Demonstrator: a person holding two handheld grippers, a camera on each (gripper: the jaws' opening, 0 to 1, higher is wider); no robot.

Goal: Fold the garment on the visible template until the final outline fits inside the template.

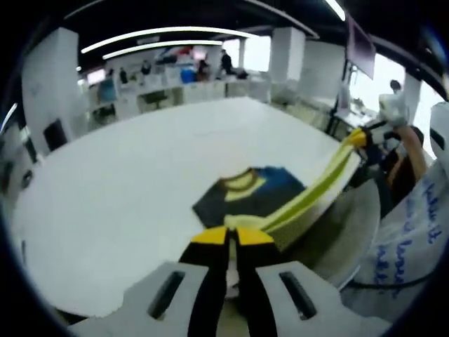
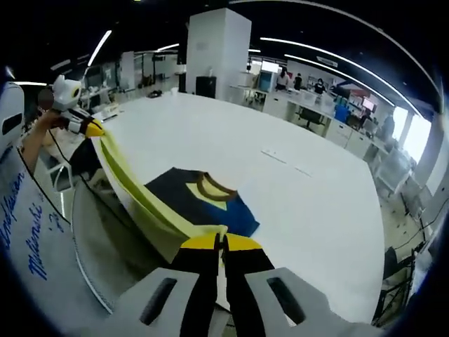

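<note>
While both tools grip the near hem, the garment (image 1: 256, 193) lies mostly on the white desk (image 1: 140, 175), collar end away from the person, dark blue and black panels with a yellow neck patch showing. Left tool (image 1: 232, 236): jaws pressed together on the yellow-green edge of the cloth, just at the desk's near rim. Right tool (image 2: 220, 242): jaws likewise pinched on the same yellow-green hem at its other corner. In the left gripper view the right tool (image 1: 361, 137) shows off to the right with the hem stretched taut toward it; in the right gripper view the left tool (image 2: 90, 128) shows at upper left, the band of fabric running between. Judgement: hem is held at two corners and pulled straight so the lower part can be lifted as one flat panel and laid over toward the collar without wrinkling. No template outline can be made out on the desk under the cloth; too blurred to tell. A few faint marks lie on the desk (image 2: 280, 158) beyond the garment (image 2: 203, 200). Fold looks early, garment not yet compact.
</note>
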